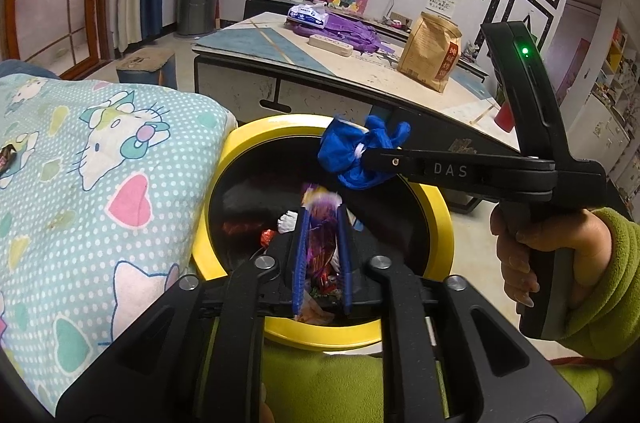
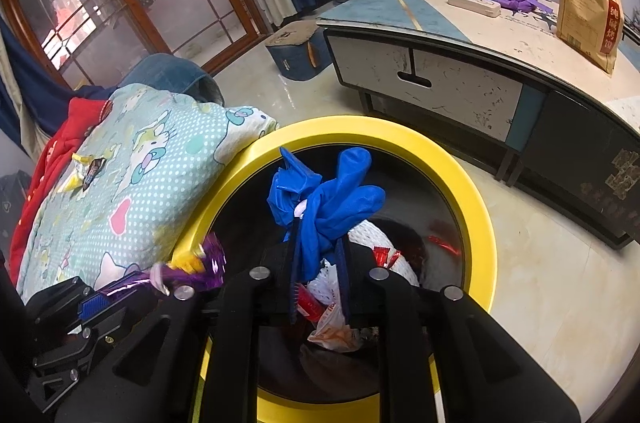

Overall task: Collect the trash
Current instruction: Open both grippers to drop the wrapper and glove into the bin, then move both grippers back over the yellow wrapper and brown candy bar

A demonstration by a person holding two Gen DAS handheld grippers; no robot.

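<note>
While both jaws clamp trash over the yellow bin (image 1: 436, 207), a cluttered table (image 1: 360, 71) stands behind.

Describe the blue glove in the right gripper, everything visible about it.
The blue glove is thin, rubbery-looking and crumpled into a loose bunch, with empty finger tubes sticking up and a bit of white showing in its folds. The right gripper pinches its lower part between blue-edged fingers. It hangs above the open yellow-rimmed trash bin, over wrappers and white netting, touching nothing else.

a living room around us, seen from low down
we see a hello kitty quilt (image 1: 100, 159), a low table (image 1: 360, 71) carrying a brown paper bag (image 1: 434, 53), power strip (image 1: 331, 45), purple cloth (image 1: 352, 33) and tissue pack (image 1: 308, 15).
</note>
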